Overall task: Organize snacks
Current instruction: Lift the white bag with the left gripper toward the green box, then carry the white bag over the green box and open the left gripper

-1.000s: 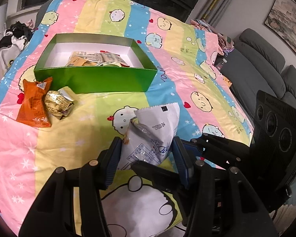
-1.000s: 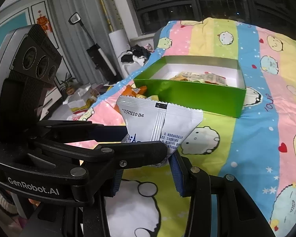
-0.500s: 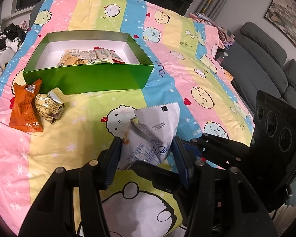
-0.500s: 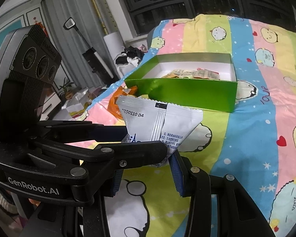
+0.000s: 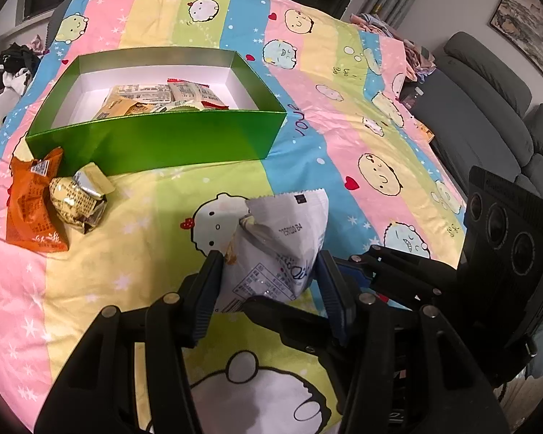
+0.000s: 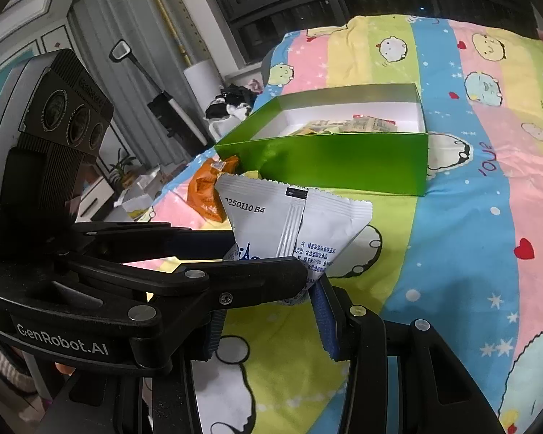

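A white snack packet (image 5: pixel 282 238) (image 6: pixel 293 224) hangs above the cartoon bedsheet, gripped from two sides. My left gripper (image 5: pixel 269 282) is shut on its lower part, and my right gripper (image 6: pixel 271 311) is shut on the same packet, crossing in from the right. The open green box (image 5: pixel 155 144) (image 6: pixel 325 166) lies further up the bed with several snack packets (image 5: pixel 159 99) inside. An orange packet (image 5: pixel 30 206) and a crumpled gold packet (image 5: pixel 78 199) rest on the sheet against the box's near left corner.
A grey sofa (image 5: pixel 488 83) stands beyond the bed's right edge. Dark clothes (image 5: pixel 11 68) are piled off the bed's far left corner. A mop (image 6: pixel 155 90) leans by the curtain, with small items on the floor below it.
Both grippers, still shut on the white packet, have sunk slightly and drifted a little across the bed. The box and loose packets lie where they were.
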Action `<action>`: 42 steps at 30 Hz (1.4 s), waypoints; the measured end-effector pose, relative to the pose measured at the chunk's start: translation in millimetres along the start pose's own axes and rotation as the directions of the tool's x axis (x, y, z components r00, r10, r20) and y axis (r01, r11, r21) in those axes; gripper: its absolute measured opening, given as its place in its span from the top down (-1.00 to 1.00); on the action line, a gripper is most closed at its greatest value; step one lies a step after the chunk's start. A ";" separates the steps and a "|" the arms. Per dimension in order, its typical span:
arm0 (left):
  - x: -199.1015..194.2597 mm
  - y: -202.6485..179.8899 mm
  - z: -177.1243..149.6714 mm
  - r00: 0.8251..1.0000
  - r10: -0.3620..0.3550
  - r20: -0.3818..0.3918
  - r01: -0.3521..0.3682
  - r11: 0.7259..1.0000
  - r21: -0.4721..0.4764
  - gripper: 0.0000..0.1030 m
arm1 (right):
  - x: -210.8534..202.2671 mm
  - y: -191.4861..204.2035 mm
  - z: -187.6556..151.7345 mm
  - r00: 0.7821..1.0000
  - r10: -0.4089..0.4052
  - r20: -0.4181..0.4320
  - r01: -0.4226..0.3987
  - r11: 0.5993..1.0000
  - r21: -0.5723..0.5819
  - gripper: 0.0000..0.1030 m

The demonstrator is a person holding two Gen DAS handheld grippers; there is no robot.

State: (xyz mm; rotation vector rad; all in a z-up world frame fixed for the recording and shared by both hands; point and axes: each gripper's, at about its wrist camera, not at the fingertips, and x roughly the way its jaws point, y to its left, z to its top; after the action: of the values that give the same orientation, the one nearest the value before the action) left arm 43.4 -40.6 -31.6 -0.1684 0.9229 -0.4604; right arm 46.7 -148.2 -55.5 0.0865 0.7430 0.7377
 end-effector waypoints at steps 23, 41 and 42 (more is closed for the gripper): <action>-17.2 15.8 73.6 0.985 -0.028 0.171 0.018 0.998 0.062 -0.01 | 2.8 -4.8 72.2 0.989 -0.044 0.141 0.060 0.992 -0.114 0.12; 18.0 71.8 131.9 0.981 -0.007 0.194 0.018 0.998 -0.055 -0.01 | 61.8 -36.4 128.9 0.987 -0.033 0.155 0.053 0.991 -0.126 0.12; 21.2 74.7 133.3 0.981 -0.003 0.192 0.015 0.998 -0.063 -0.01 | 66.0 -38.4 130.6 0.988 -0.036 0.150 0.054 0.991 -0.119 0.12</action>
State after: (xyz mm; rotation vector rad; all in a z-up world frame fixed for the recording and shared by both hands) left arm 184.0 9.0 7.9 -0.2710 0.7478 -0.4153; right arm 185.9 -111.5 -9.0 0.0125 0.5559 0.7243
